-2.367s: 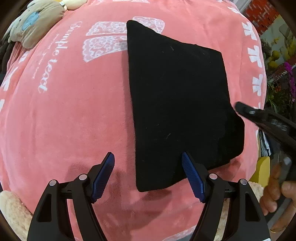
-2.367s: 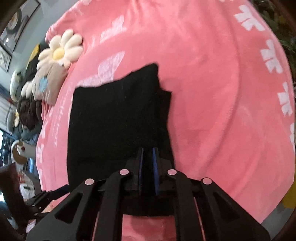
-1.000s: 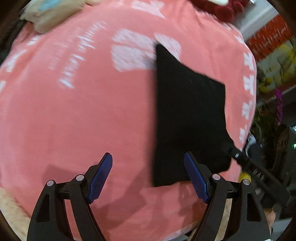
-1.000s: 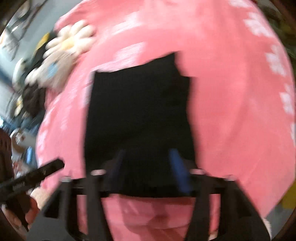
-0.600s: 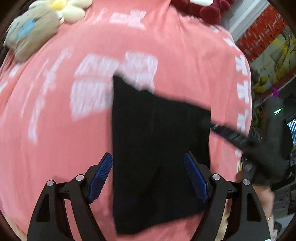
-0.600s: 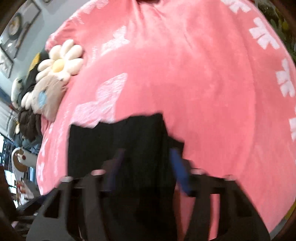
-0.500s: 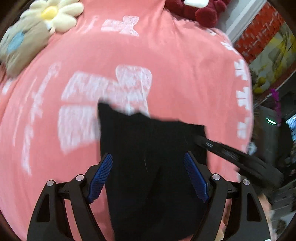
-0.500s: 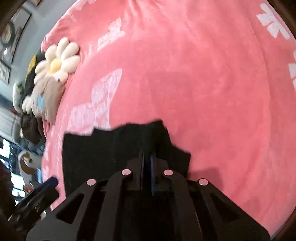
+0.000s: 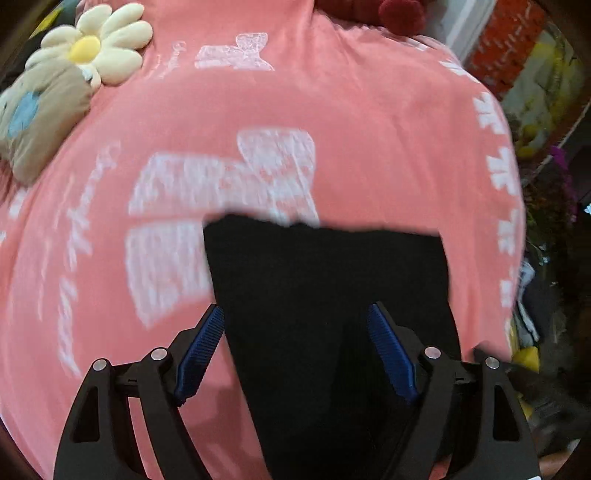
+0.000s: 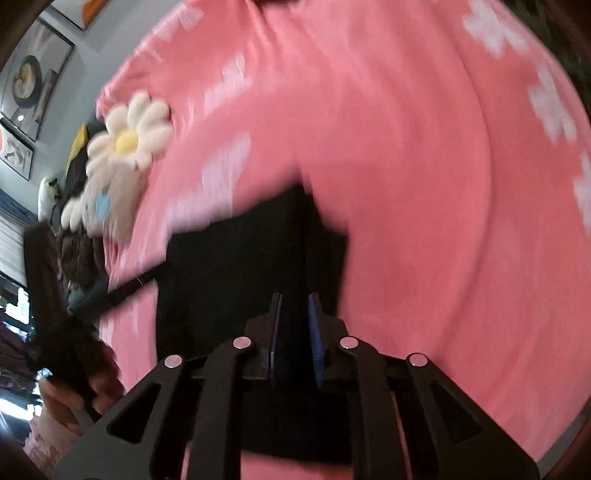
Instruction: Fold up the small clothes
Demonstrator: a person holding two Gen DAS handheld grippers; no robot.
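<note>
A folded black garment (image 9: 328,295) lies on a pink blanket (image 9: 332,110) with white print. My left gripper (image 9: 295,325) is open, its blue pads on either side of the garment's near part, just above it. In the right wrist view the same garment (image 10: 236,266) lies ahead. My right gripper (image 10: 294,306) is nearly shut, its pads close together over the garment's near right edge. I cannot see cloth pinched between them.
A daisy-shaped cushion (image 9: 99,48) and a tan plush (image 9: 37,110) lie at the blanket's far left. A dark red plush (image 9: 399,14) sits at the far edge. The left gripper and hand (image 10: 74,350) show at the right wrist view's left.
Both views are blurred by motion. The garment has shifted toward me and now sits between my left gripper's pads. My right gripper opened briefly, then closed to a narrow gap.
</note>
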